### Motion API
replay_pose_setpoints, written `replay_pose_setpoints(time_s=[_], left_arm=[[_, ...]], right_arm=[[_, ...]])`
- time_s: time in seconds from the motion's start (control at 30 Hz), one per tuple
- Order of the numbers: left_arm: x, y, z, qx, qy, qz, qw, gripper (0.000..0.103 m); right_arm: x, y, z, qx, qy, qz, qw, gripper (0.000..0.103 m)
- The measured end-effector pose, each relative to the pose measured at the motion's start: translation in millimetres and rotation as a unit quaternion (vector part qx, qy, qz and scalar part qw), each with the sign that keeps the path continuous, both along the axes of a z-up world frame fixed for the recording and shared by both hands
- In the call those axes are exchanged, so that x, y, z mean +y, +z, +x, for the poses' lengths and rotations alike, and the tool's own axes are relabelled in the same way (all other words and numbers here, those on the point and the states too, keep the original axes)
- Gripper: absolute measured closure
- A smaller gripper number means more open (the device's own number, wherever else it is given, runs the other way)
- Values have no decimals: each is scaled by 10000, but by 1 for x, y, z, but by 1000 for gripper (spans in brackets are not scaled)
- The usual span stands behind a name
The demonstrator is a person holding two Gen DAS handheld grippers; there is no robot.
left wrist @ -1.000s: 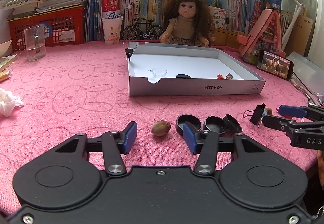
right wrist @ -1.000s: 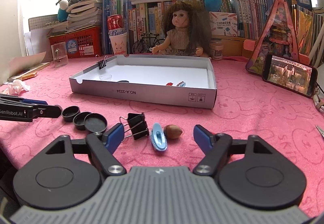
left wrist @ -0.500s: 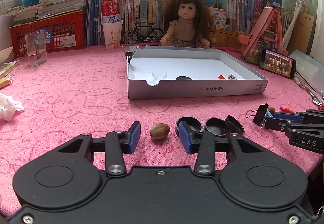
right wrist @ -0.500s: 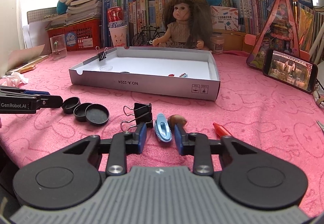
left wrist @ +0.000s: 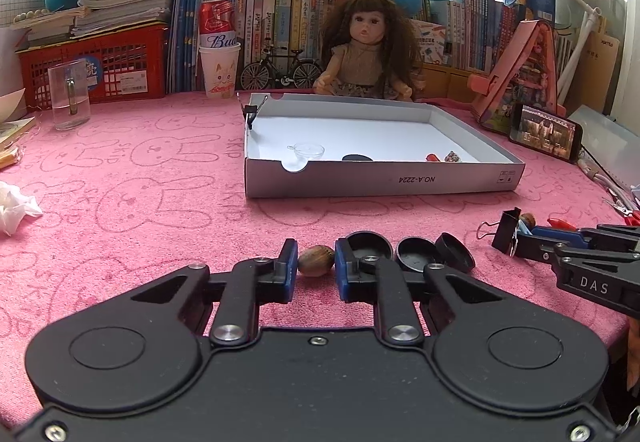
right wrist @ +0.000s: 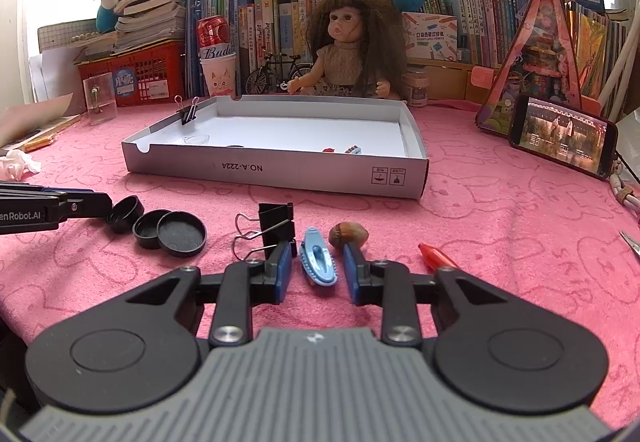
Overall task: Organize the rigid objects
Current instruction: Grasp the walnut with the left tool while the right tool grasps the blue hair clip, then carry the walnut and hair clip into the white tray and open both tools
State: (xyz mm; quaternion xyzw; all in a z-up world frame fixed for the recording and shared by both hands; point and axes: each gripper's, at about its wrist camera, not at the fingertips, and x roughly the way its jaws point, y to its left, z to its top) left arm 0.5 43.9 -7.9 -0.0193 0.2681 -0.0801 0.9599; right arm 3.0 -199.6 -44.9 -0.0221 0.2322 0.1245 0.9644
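here the left gripper has its fingers closed against a brown nut on the pink table. the right gripper fingers sit narrowly apart around a blue hair clip, beside a black binder clip.

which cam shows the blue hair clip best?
Right wrist. The blue hair clip lies whole on the pink cloth between the open right tool's fingers, beside the binder clip and a nut. In the left wrist view only a sliver of it shows behind that binder clip.
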Motion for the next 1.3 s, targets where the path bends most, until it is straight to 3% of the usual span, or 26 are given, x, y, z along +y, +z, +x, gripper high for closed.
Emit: replay_pose_setpoints(time_s=[0.63, 1.3], left_arm=[[0, 31, 16, -242, 27, -159, 9996, 85], [5, 55, 94, -297, 139, -326, 9989, 85]], right_arm=[[1, 28, 9, -268, -66, 124, 9995, 83], [-20, 52, 74, -69, -606, 481, 9970, 83]])
